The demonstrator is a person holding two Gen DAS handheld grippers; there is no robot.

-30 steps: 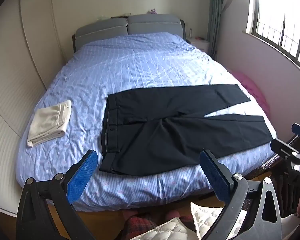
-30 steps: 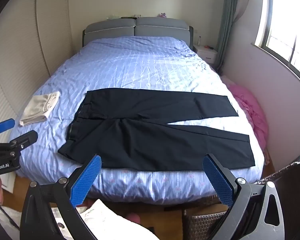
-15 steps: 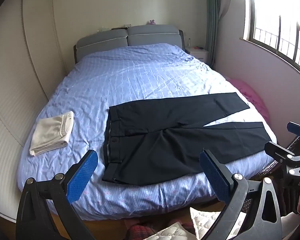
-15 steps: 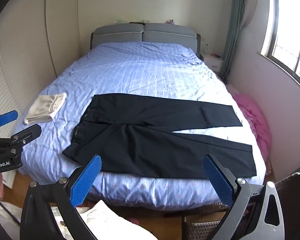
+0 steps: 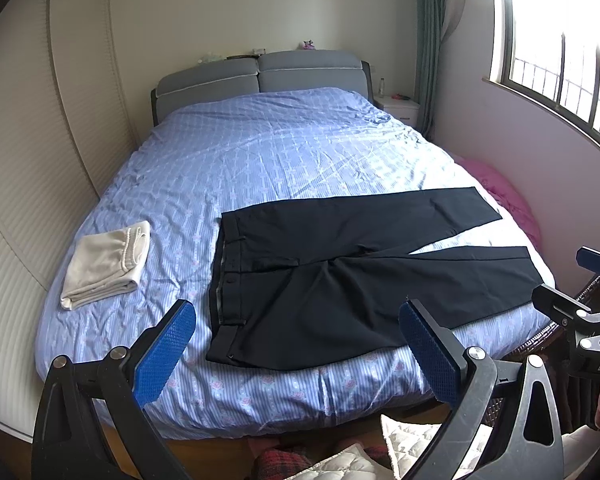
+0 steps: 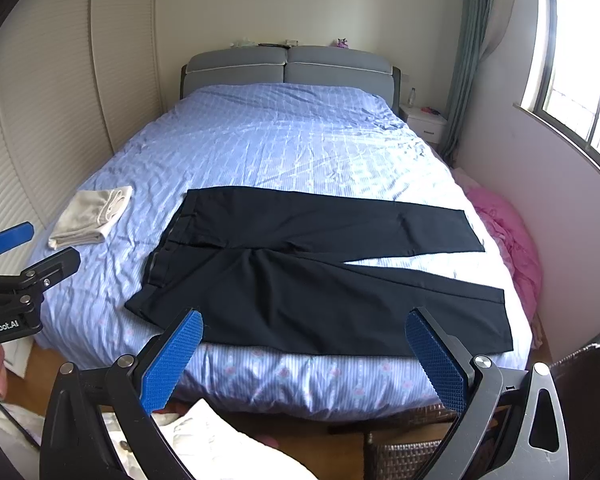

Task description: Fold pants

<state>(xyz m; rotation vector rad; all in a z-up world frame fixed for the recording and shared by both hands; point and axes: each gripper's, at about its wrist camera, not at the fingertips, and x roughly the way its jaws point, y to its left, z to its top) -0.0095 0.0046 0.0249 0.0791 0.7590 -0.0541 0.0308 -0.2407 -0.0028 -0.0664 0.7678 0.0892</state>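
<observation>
- left wrist view: the left claw (image 5: 296,354) is wide apart and holds nothing. the black pants (image 5: 352,272) lie flat on the blue bed (image 5: 260,160), just past the claw.
- right wrist view: the right claw (image 6: 304,356) is wide apart too, empty. the pants (image 6: 320,276) lie ahead of it, waist to the left.

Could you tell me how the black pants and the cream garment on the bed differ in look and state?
The black pants are dark and spread out flat, legs splayed apart toward the window side; the cream garment is pale and already folded into a compact bundle. The pants cover far more of the bed than the garment does. The pants lie near the foot edge, the garment beside them toward the wardrobe side. Both rest on the blue cover, untouched.
</observation>
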